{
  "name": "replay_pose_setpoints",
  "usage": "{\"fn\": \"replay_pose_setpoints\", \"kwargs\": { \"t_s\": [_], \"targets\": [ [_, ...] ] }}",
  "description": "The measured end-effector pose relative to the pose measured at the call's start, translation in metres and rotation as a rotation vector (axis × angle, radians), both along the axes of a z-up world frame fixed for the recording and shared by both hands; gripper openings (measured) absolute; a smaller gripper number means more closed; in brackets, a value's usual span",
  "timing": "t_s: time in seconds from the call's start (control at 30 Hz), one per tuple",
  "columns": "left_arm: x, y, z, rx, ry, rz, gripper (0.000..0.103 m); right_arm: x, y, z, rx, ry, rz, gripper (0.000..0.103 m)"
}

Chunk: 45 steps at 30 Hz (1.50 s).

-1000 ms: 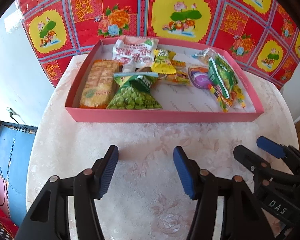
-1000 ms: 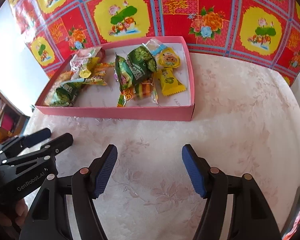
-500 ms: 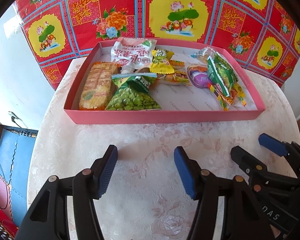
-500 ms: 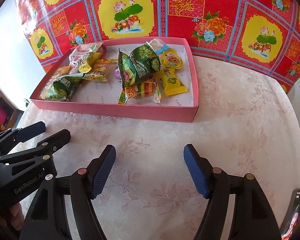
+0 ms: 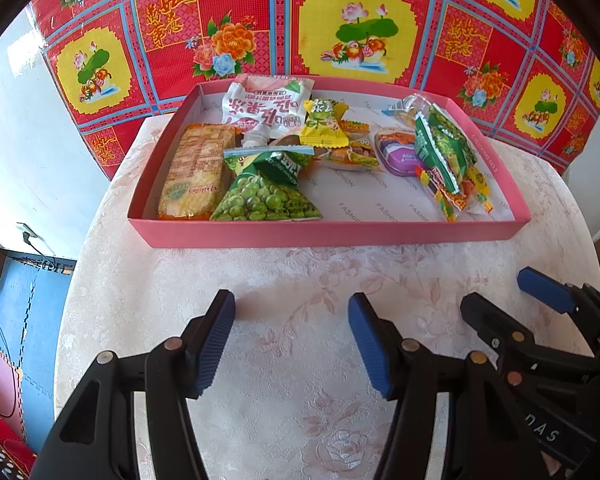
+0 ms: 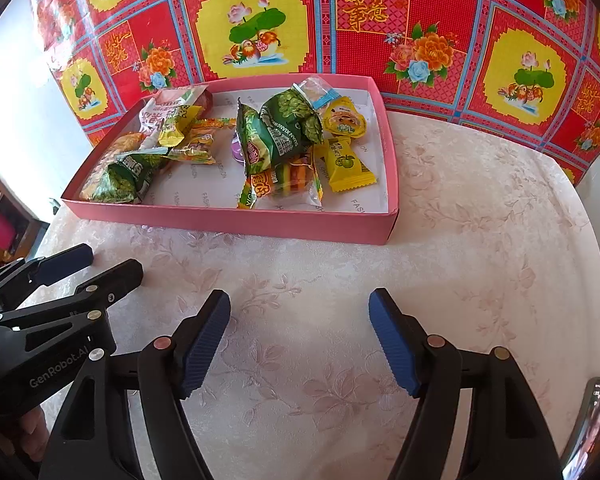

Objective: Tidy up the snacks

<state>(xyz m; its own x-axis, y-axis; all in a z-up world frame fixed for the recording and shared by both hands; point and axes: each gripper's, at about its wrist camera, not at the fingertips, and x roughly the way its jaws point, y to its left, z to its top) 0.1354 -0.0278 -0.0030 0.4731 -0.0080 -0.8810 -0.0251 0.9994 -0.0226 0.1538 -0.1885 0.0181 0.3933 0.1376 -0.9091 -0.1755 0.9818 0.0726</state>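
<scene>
Hovering side by side over a floral tablecloth [image 5: 292, 360], the left gripper [image 5: 292, 340] and right gripper [image 6: 300, 336] both stand with jaws apart and nothing between them, while the snacks – green peas packet [image 5: 264, 200], crackers [image 5: 196, 172], yellow candy [image 6: 346, 166] – lie inside the pink tray [image 5: 332, 234] just beyond, against a red patterned wall covering [image 6: 380, 40]

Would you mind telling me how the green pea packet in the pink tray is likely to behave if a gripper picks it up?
The green pea packet looks puffy and crinkled, so probably light and floppy. Its glossy film may slip between pads. Its top lies folded over, so it could unfold when lifted.
</scene>
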Motion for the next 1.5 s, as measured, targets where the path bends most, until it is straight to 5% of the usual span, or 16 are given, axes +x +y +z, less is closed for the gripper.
{"fn": "replay_pose_setpoints", "kwargs": {
  "t_s": [1.5],
  "targets": [
    [0.0004, -0.0004, -0.0005, 0.004, 0.0, -0.003, 0.065, -0.0009, 0.0028, -0.003, 0.003, 0.003, 0.002, 0.079]
  ]
}}
